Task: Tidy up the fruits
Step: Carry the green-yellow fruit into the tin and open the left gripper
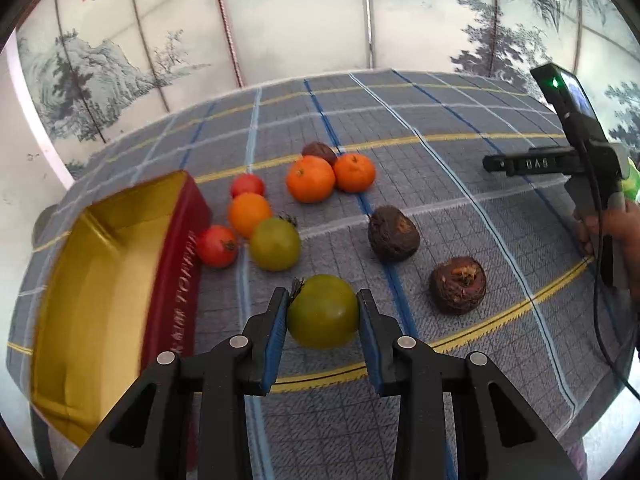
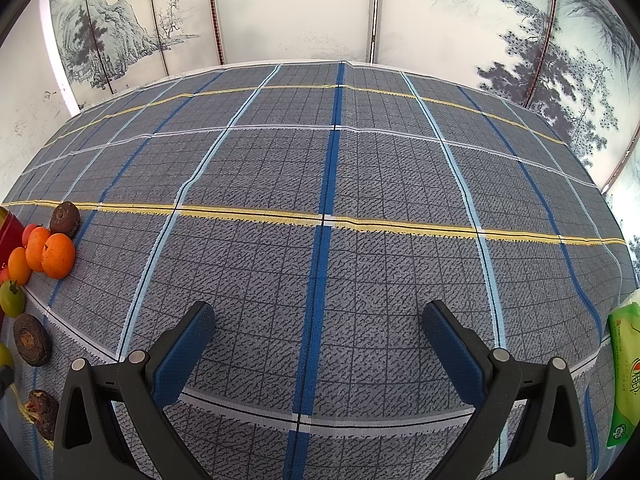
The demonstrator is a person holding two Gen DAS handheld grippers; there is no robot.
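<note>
My left gripper (image 1: 323, 300) is shut on a green tomato (image 1: 323, 311), its blue pads (image 1: 277, 330) pressed against both sides of it just above the cloth. A red box with a gold inside (image 1: 100, 280) lies open to the left. Beyond it sit two red tomatoes (image 1: 216, 245), a small orange (image 1: 249, 213), another green tomato (image 1: 275, 244), two larger oranges (image 1: 310, 179) and three dark wrinkled fruits (image 1: 393, 238). My right gripper (image 2: 318, 320) stands open over bare cloth, nothing between its fingers. The fruits (image 2: 58, 255) show at the left edge of the right wrist view.
A checked grey-blue tablecloth (image 2: 320, 184) covers the table. A green wipes packet (image 2: 624, 376) lies at the right edge. A painted landscape screen (image 2: 280, 12) stands behind the table. The right hand-held gripper and a hand (image 1: 592, 184) show at the far right in the left wrist view.
</note>
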